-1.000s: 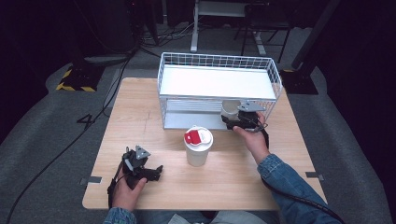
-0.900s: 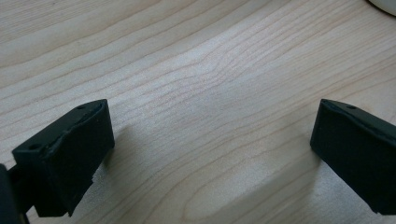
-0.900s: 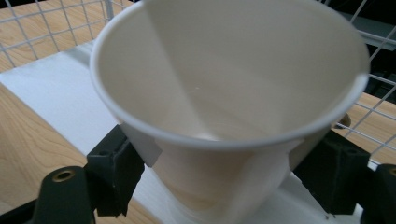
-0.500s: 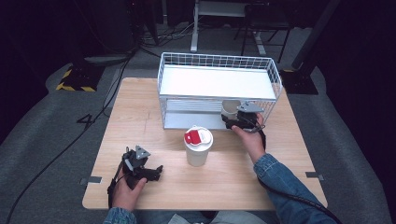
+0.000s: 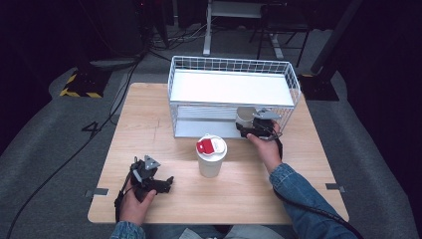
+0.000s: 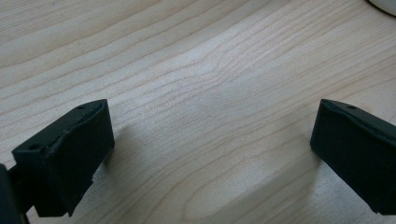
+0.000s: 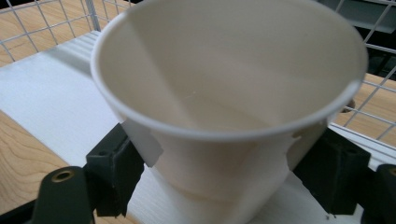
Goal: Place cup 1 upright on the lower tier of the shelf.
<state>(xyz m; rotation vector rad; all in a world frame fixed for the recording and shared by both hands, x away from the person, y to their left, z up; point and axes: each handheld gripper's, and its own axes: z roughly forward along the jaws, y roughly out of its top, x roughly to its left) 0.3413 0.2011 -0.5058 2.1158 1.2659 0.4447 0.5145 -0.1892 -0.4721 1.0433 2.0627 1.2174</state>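
In the right gripper view an open white paper cup (image 7: pixel 224 93) sits between my black fingers (image 7: pixel 114 175), which press its sides in near the base. From above, the right gripper (image 5: pixel 247 127) holds that cup (image 5: pixel 244 116) at the front of the lower shelf of a white wire rack (image 5: pixel 231 87). The right gripper (image 7: pixel 224 172) is shut on the cup. My left gripper (image 5: pixel 166 183) rests low on the wooden table (image 5: pixel 149 124) at the front left. Its jaws stand wide apart in the left gripper view (image 6: pixel 210 154), with bare wood between them.
A white cup with a lid and a red tab (image 5: pixel 211 155) stands upright in the middle of the table, between the two hands. The rack's top shelf (image 5: pixel 229 88) is a flat white sheet. Dark floor and cables surround the table.
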